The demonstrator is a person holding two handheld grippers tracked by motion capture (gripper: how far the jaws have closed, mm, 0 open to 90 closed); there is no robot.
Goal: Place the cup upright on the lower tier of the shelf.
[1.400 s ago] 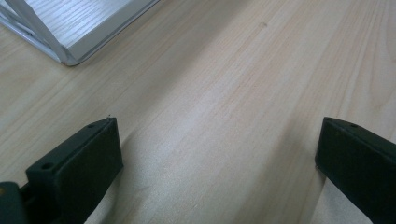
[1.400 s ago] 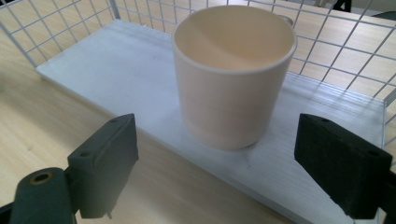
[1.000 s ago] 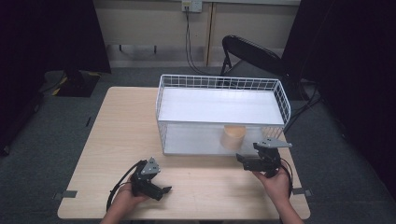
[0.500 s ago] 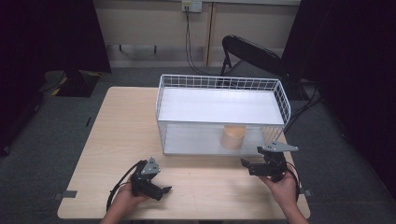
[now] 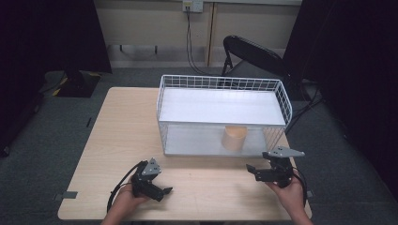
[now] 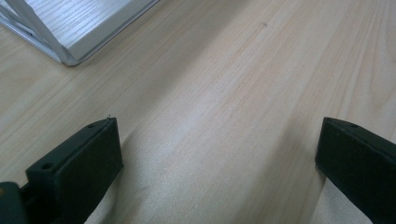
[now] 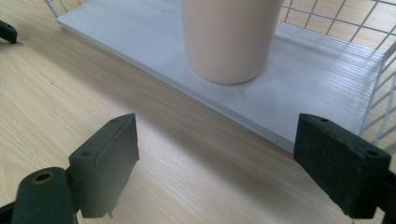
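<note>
Right gripper view: right hand-held gripper (image 7: 215, 163) wide open, empty, near cup (image 7: 229, 37)

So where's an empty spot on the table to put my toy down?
The table is bare left of the wire rack, and between the left gripper and right gripper. The rack's lower shelf is free left of the cup. It gets tight at the right, between right gripper and rack.

A: Legible text, labels, brands, numbers, signs?
B: None. The cup (image 7: 227, 37), wire basket (image 5: 164, 96) and table (image 5: 122, 126) bear no readable marking in any view.
</note>
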